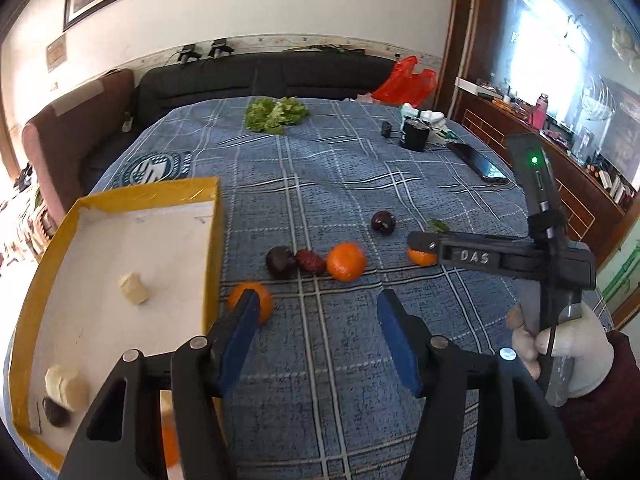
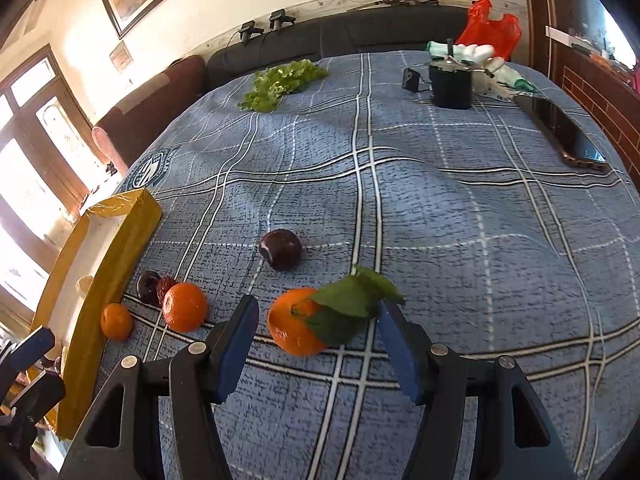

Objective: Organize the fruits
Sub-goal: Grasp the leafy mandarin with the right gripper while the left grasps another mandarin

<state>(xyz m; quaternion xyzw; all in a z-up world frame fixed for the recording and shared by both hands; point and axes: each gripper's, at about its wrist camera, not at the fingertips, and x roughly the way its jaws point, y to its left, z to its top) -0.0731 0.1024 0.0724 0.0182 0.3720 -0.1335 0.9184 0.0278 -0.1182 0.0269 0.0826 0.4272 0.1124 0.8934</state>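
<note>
Fruits lie on a blue plaid cloth (image 1: 340, 184). My left gripper (image 1: 318, 312) is open and empty above the cloth; a small orange (image 1: 251, 300) sits just behind its left finger, beside the yellow-rimmed box (image 1: 120, 240). A dark plum (image 1: 280, 262), a red date (image 1: 310, 261) and an orange (image 1: 346, 261) lie in a row ahead. My right gripper (image 2: 316, 320) is open, its fingers on either side of a leafy orange (image 2: 298, 322), apart from it. Another dark plum (image 2: 280, 249) lies beyond. The box holds pale lumps (image 1: 133, 288), a dark fruit (image 1: 56, 412) and a blurred orange (image 1: 170, 446).
Green lettuce (image 1: 276, 114) lies at the far side of the cloth. A black cup (image 2: 451, 82), a small black device (image 2: 412, 79), a phone (image 2: 564, 132), white-green items and a red bag (image 2: 490, 26) are at the far right. A dark sofa runs behind.
</note>
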